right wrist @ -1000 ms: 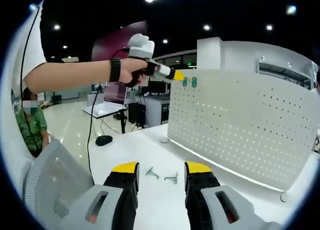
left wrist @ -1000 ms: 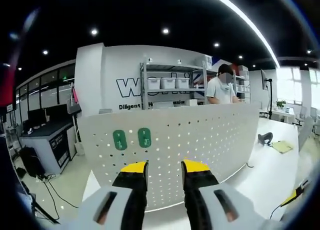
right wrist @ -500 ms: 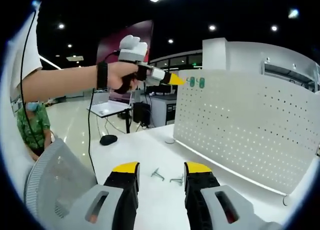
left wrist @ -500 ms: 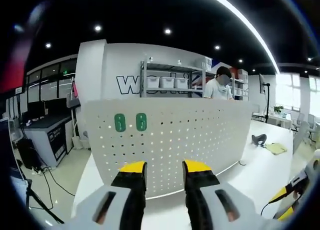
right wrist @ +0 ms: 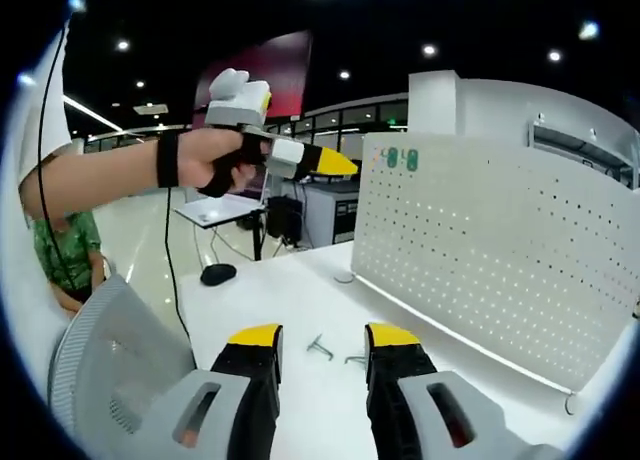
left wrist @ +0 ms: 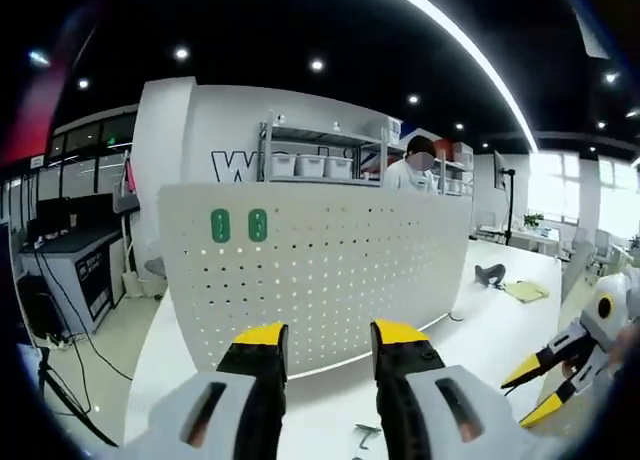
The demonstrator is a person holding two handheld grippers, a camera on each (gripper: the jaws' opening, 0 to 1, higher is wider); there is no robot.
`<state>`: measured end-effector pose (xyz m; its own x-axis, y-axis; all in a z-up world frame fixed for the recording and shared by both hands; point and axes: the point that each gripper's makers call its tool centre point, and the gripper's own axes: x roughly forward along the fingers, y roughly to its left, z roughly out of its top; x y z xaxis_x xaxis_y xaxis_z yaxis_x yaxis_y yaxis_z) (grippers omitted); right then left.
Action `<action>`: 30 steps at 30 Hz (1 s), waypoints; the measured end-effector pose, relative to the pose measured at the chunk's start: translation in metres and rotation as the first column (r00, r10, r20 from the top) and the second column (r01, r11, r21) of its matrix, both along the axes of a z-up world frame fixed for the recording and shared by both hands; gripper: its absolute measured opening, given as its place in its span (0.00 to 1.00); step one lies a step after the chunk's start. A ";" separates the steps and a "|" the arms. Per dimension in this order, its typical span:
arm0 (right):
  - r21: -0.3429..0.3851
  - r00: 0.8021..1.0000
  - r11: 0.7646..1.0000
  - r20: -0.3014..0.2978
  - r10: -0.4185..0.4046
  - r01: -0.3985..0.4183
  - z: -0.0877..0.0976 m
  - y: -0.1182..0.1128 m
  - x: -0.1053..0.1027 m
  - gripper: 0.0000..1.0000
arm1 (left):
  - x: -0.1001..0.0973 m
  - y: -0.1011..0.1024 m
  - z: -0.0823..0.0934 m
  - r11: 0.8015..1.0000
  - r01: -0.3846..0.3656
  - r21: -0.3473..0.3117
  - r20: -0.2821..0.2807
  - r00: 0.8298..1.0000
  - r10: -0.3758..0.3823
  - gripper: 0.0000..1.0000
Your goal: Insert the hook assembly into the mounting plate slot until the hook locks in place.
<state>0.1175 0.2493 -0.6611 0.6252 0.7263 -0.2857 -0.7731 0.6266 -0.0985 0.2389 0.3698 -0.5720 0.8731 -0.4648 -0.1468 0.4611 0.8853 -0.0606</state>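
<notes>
The white perforated mounting plate (left wrist: 320,270) stands upright on the white table (right wrist: 270,300). Two green hook pieces (left wrist: 238,226) sit in its top left corner, also seen as green hook pieces (right wrist: 400,159) in the right gripper view. My left gripper (left wrist: 330,342) is open and empty, a short way in front of the plate; a hand holds this left gripper (right wrist: 335,163) up in the air, left of the green pieces. Two loose metal hooks (right wrist: 320,347) lie on the table just beyond my right gripper (right wrist: 322,332), open and empty. One metal hook (left wrist: 367,435) shows between the left jaws. The right gripper (left wrist: 545,385) enters from the right.
A person (left wrist: 405,165) stands behind the plate by a shelf of bins (left wrist: 320,165). A grey chair back (right wrist: 110,350) is close on the left. A black mouse (right wrist: 217,273) lies on the table edge. A black object (left wrist: 487,273) and yellow paper (left wrist: 525,291) lie further right.
The left gripper has drawn back from the plate's green pieces and to the left. The right gripper now shows at the right edge of the left gripper view.
</notes>
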 end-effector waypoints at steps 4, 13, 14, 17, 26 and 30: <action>-0.023 1.000 1.000 -0.008 0.006 -0.007 -0.003 0.007 0.002 0.32 | -0.009 0.008 -0.006 1.000 0.017 -0.010 -0.004 1.000 -0.017 0.35; -0.011 0.999 1.000 -0.047 -0.015 0.015 -0.014 0.018 0.011 0.29 | -0.030 0.023 -0.024 0.998 0.045 -0.052 -0.034 0.998 -0.047 0.36; -0.016 0.999 1.000 -0.048 -0.014 0.013 -0.015 0.020 0.012 0.29 | -0.031 0.024 -0.025 0.997 0.045 -0.056 -0.036 0.998 -0.047 0.37; -0.029 0.999 0.999 -0.051 -0.019 0.017 -0.018 0.023 0.014 0.29 | -0.036 0.025 -0.027 0.997 0.069 -0.042 -0.021 0.997 -0.069 0.40; -0.029 0.993 0.997 -0.098 -0.071 0.069 -0.032 0.022 0.027 0.28 | -0.055 0.009 -0.044 0.979 0.204 -0.008 -0.022 0.979 -0.204 0.52; -0.047 0.990 0.995 -0.103 -0.093 0.089 -0.037 0.019 0.033 0.27 | -0.061 0.006 -0.053 0.976 0.217 -0.005 -0.023 0.976 -0.217 0.53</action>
